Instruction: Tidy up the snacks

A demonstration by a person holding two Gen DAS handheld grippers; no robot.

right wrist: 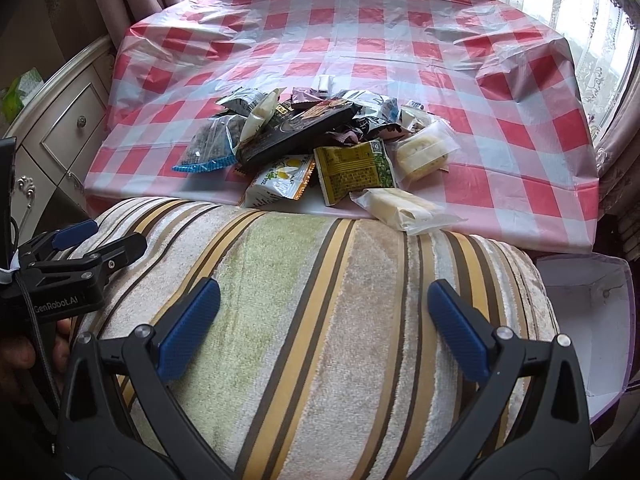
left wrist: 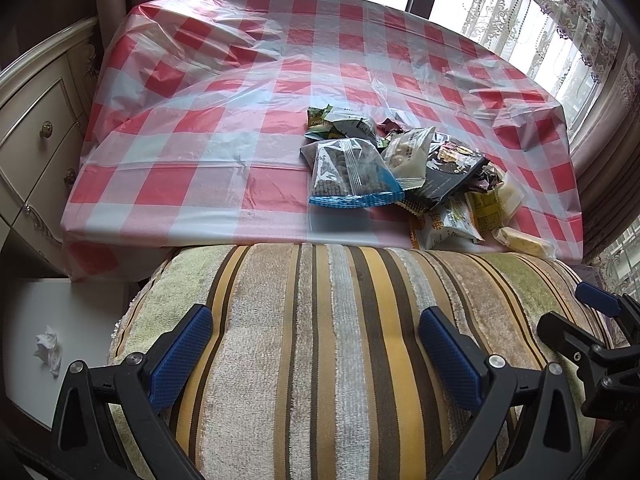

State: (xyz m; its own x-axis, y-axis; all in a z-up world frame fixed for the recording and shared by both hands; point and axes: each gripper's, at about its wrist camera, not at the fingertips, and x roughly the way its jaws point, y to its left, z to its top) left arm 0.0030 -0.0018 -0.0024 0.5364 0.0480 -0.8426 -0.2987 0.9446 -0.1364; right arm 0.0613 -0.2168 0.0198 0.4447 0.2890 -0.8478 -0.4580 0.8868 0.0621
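striped cushion point(left wrist: 320, 360) nearest | both hand-held grippers point(left wrist: 316, 344) point(right wrist: 324, 320) spread (empty) | snack pile point(right wrist: 320, 148) on table

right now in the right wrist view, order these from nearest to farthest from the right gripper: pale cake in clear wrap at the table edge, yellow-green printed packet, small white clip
1. Pale cake in clear wrap, at the near table edge, right of centre of the right gripper.
2. Yellow-green printed packet, just behind it.
3. Small white clip, beyond the pile on the checked cloth.
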